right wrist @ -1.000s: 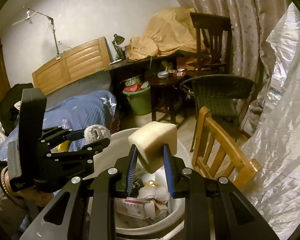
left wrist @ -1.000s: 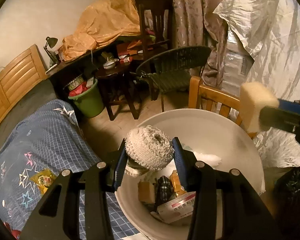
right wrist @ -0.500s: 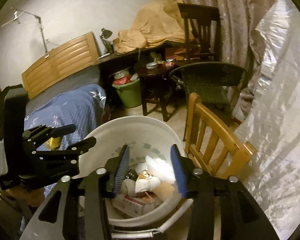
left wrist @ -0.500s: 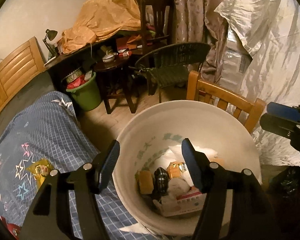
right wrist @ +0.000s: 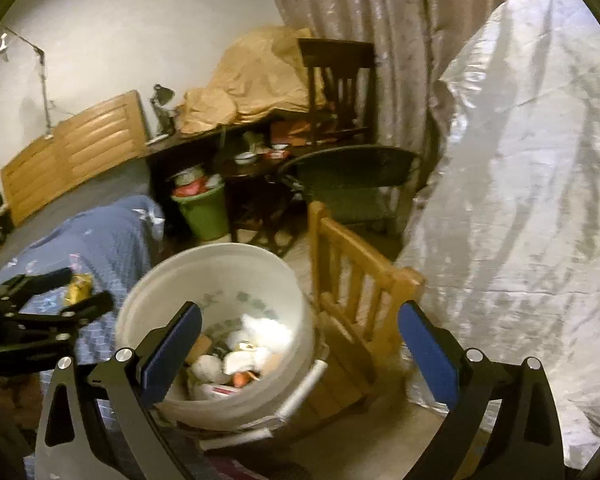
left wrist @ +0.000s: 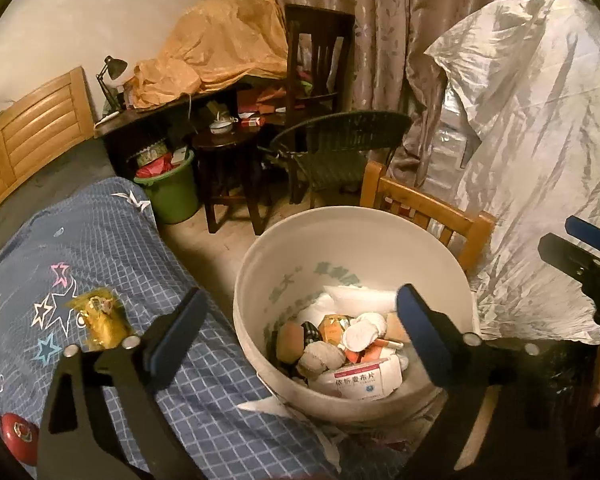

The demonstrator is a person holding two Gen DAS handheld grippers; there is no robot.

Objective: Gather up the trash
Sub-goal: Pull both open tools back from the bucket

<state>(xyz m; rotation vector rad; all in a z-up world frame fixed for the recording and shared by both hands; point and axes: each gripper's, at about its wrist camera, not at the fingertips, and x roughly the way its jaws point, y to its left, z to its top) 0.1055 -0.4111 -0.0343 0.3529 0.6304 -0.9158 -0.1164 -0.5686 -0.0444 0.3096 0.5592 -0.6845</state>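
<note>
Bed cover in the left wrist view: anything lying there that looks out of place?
Yes. A crinkled gold wrapper lies on the blue checked bed cover, left of the white bucket that already holds the other trash. Both grippers are open and empty: left, right.

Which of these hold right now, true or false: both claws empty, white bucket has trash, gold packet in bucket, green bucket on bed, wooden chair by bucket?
1. Left claw and right claw are open and empty. True.
2. The round white plastic bucket holds trash. True.
3. The crinkled gold foil packet is in the white bucket. False: it lies on the blue checked bedspread.
4. The green plastic bucket sits on the bed. False: on the floor.
5. The light wooden slatted chair stands beside the white bucket. True.
</note>
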